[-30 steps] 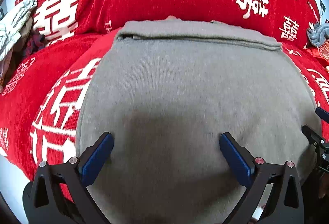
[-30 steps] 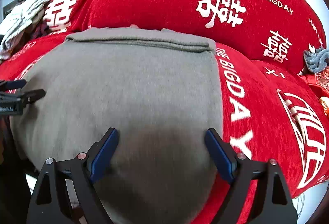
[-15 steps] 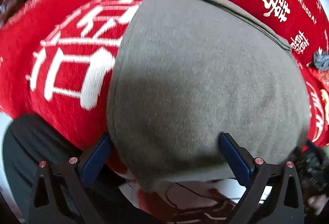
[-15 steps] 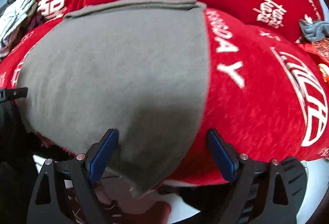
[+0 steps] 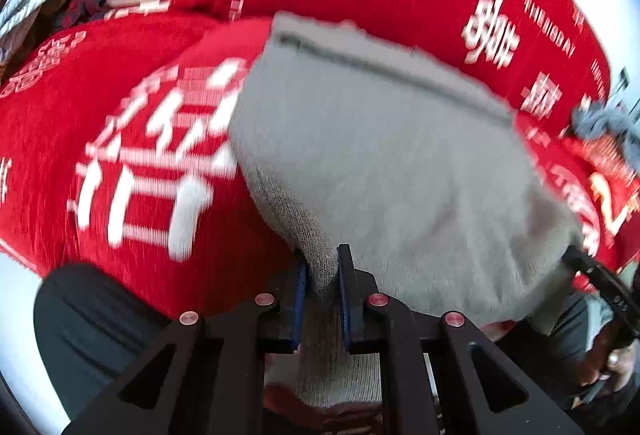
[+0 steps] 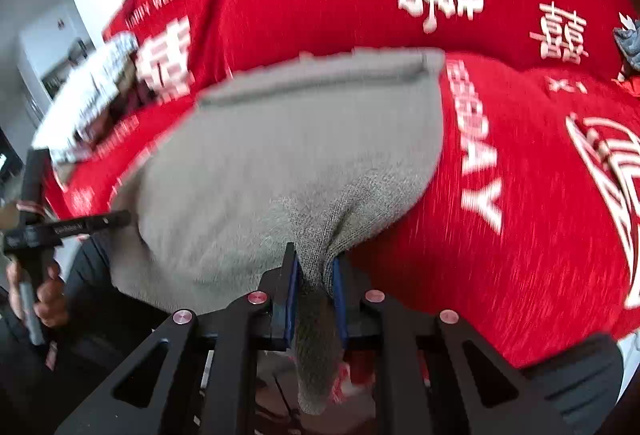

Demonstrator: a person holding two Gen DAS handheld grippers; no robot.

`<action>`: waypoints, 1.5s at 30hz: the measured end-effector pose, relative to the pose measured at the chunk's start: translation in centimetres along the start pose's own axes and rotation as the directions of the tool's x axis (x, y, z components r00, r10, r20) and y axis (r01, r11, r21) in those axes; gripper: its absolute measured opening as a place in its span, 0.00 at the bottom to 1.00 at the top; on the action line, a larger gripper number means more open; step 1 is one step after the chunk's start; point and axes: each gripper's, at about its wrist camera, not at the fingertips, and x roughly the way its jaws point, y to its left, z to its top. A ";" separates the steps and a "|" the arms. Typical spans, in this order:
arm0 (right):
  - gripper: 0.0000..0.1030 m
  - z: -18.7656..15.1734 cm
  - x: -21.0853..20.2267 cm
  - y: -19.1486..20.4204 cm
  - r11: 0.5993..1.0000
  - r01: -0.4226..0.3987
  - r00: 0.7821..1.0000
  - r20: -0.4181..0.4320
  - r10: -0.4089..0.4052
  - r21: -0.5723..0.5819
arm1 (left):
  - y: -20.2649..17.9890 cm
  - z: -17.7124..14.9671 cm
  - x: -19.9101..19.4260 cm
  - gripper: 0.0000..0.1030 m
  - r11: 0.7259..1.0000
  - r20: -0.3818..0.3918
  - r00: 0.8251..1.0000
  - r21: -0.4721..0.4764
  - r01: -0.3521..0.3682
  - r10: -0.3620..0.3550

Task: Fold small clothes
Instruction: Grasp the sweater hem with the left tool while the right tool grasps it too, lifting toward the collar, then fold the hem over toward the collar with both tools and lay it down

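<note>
- Left gripper point(image 5: 322, 289): blue pads nearly together, pinching the near left corner of the grey knit garment point(image 5: 384, 171).
- Right gripper point(image 6: 313, 295): likewise almost closed, clamped on the near right corner of the same garment, with a tail of knit hanging between the fingers.
- Garment spread flat over the red wedding-print cover point(image 6: 540, 195), banded hem at the far edge, near edge gathered at both grips.
- Judged early in the fold: both near corners secured, no fold laid over yet; carrying them toward the far hem, then any further halving, left to do.
- Pale crumpled clothing point(image 6: 88, 91) piled far left, seemingly unfolded.
</note>
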 end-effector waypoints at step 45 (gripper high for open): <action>0.08 9.7 2.5 -1.6 0.976 -0.169 0.974 0.173 0.144 0.137 | -1.1 9.4 0.4 0.10 0.993 0.180 0.979 -0.046 0.110 -0.100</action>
